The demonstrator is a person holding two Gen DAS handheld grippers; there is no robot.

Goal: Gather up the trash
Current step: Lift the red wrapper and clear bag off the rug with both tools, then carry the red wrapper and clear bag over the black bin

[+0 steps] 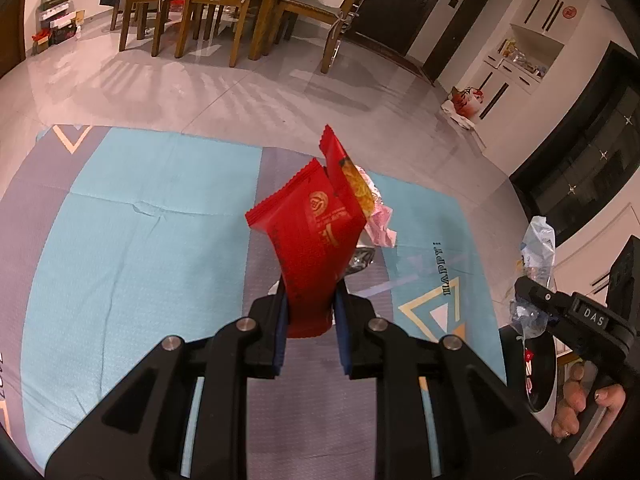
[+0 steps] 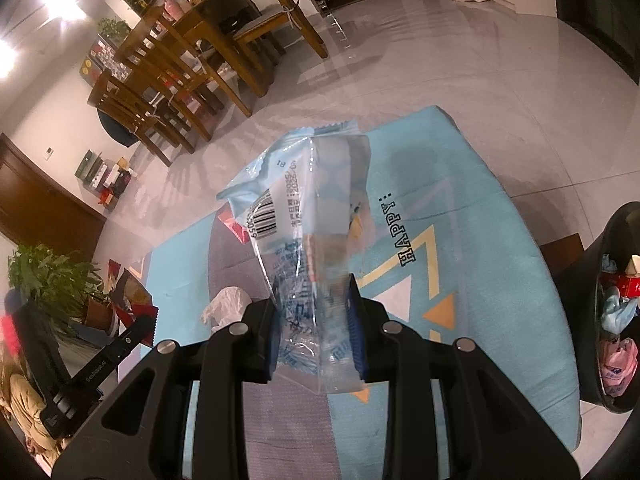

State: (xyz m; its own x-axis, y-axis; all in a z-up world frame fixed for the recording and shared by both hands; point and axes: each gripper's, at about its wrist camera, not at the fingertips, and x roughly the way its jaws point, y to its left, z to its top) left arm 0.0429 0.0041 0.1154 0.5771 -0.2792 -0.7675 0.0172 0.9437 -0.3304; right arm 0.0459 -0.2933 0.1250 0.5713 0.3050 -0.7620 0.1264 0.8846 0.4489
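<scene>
My left gripper (image 1: 311,300) is shut on a red snack wrapper (image 1: 316,232) and holds it up above the blue and grey cloth (image 1: 140,240). Behind it lie a second red wrapper (image 1: 346,176), a pink wrapper (image 1: 382,224) and a silver one (image 1: 360,260). My right gripper (image 2: 314,312) is shut on a clear and light-blue plastic wrapper (image 2: 304,208) with a barcode, held above the same cloth (image 2: 480,240). The right gripper with its wrapper also shows in the left wrist view (image 1: 536,304). A black trash bin (image 2: 616,312) with trash inside stands at the right.
A crumpled white paper (image 2: 226,306) and a red scrap (image 2: 236,230) lie on the cloth. Wooden chairs (image 1: 208,8) and a dining table stand on the tiled floor beyond. A potted plant (image 2: 52,284) stands at the left. A white cabinet (image 1: 520,52) is at the far right.
</scene>
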